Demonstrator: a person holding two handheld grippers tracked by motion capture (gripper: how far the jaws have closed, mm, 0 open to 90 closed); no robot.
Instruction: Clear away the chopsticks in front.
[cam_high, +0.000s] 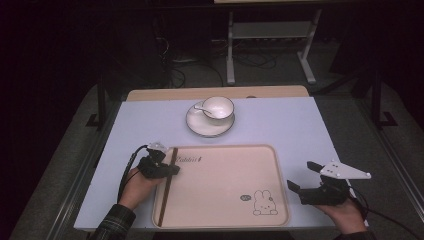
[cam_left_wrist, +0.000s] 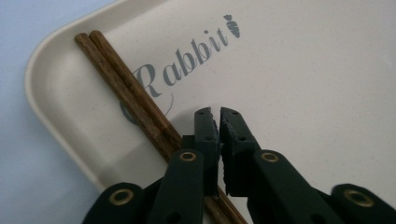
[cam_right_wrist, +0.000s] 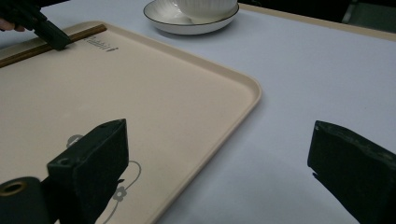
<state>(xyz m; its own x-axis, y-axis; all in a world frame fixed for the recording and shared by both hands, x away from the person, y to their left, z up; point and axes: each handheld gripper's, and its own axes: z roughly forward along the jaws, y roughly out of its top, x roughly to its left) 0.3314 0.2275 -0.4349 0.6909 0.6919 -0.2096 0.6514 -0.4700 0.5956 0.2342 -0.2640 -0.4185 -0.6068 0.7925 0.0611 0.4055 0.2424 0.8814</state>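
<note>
Two brown chopsticks (cam_left_wrist: 135, 93) lie along the tray's (cam_high: 220, 200) left edge beside the nearly closed, empty left gripper (cam_left_wrist: 219, 114), while the right gripper (cam_high: 302, 177) gapes wide, holding nothing.

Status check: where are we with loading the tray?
Done: the brown wooden chopsticks lie along the beige rabbit tray's left edge. In hand: nothing; the left gripper sits nearly shut beside them, the right gripper open. Left: the white cup and saucer are on the table.
</note>
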